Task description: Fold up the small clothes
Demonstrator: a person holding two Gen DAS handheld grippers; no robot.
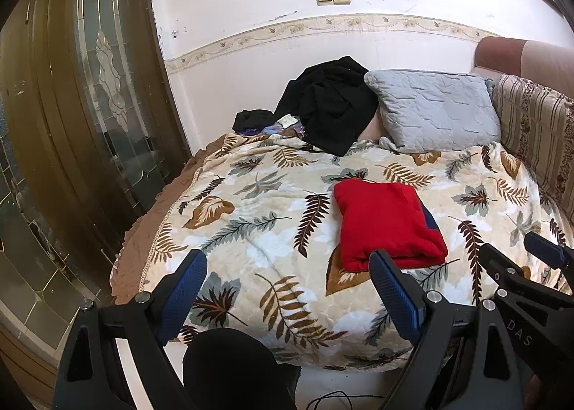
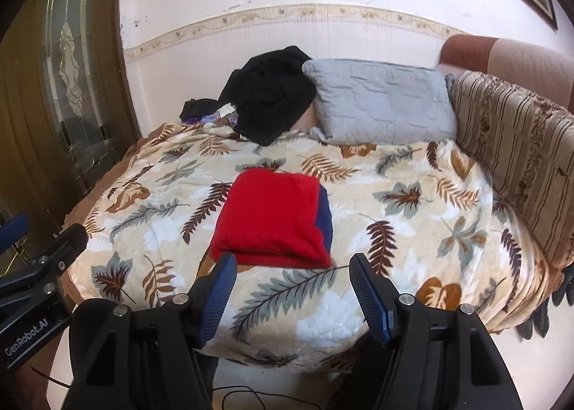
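Red garment (image 2: 271,218) lies folded on the bed (image 2: 376,241).
Left tool (image 1: 287,288) and right tool (image 2: 292,293) hover near its front edge, both spread wide, gripping nothing.

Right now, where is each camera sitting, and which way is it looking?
Left wrist: sits on the left gripper, looks down its open fingers across the bed; the right gripper shows at the right edge.
Right wrist: sits on the right gripper, faces the same way; the left gripper shows at the left edge.
Shared: folded red garment, grey pillow, black clothes.
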